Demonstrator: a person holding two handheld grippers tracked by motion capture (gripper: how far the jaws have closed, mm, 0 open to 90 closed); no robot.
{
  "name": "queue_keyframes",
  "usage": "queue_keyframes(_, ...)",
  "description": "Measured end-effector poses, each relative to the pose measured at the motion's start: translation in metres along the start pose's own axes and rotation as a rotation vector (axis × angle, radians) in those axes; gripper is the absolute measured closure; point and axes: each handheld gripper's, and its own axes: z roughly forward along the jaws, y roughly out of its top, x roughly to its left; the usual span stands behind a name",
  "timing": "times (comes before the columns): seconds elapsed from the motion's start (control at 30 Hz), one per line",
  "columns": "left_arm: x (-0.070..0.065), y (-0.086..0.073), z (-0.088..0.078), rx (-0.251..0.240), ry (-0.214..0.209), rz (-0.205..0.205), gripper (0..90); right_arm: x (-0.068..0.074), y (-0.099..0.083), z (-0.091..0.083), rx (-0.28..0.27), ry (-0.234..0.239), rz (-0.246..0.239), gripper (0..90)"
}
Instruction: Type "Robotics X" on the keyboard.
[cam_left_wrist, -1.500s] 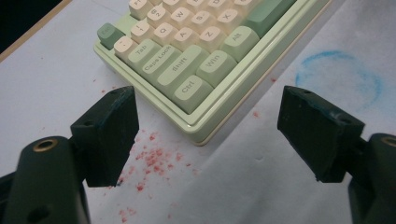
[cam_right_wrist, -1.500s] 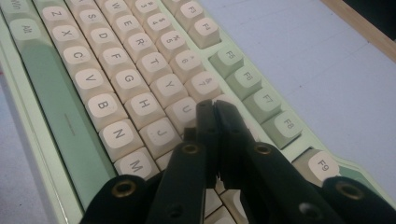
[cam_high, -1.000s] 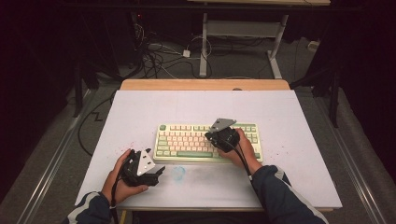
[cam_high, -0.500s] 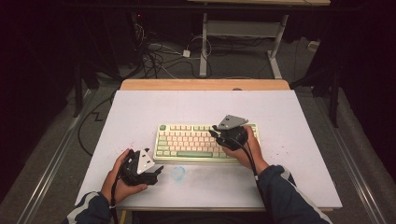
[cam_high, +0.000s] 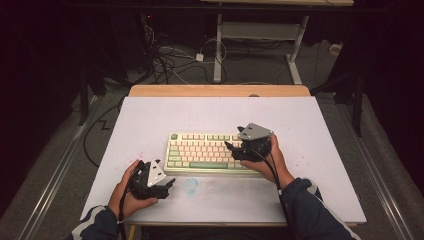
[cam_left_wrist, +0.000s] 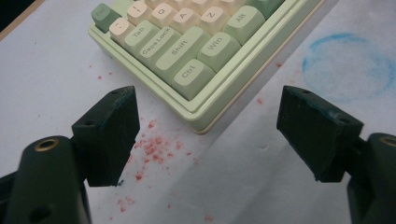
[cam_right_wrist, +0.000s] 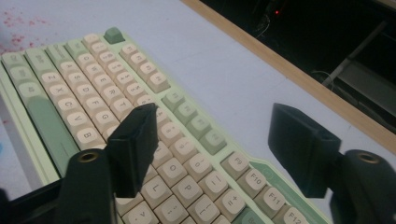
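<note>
Tongs of the right hand (cam_high: 235, 146) have just spread wide over the keyboard (cam_high: 200, 150), centre frame, nothing between them; left tongs (cam_high: 167, 184) gape empty, lower left; keypress likely finished.

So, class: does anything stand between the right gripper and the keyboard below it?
Nothing visible does. The right gripper hangs open just above the keyboard, right end, with bare keys under its jaws.
</note>
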Motion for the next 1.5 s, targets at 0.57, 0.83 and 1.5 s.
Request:
queue_keyframes(0.57,0.000,0.000,-0.001,0.000,0.015,0.006,21.9,0.000,-0.019,-0.036,-0.037,-0.056,-0.032,24.6)
queue_keyframes(0.83,0.000,0.001,-0.001,-0.005,0.013,0.006,23.4,-0.003,-0.036,-0.057,-0.049,-0.089,-0.037,25.2)
queue_keyframes(1.5,0.007,0.013,-0.009,-0.023,-0.002,-0.030,57.2,-0.003,-0.078,-0.088,-0.039,-0.123,0.005,25.4)
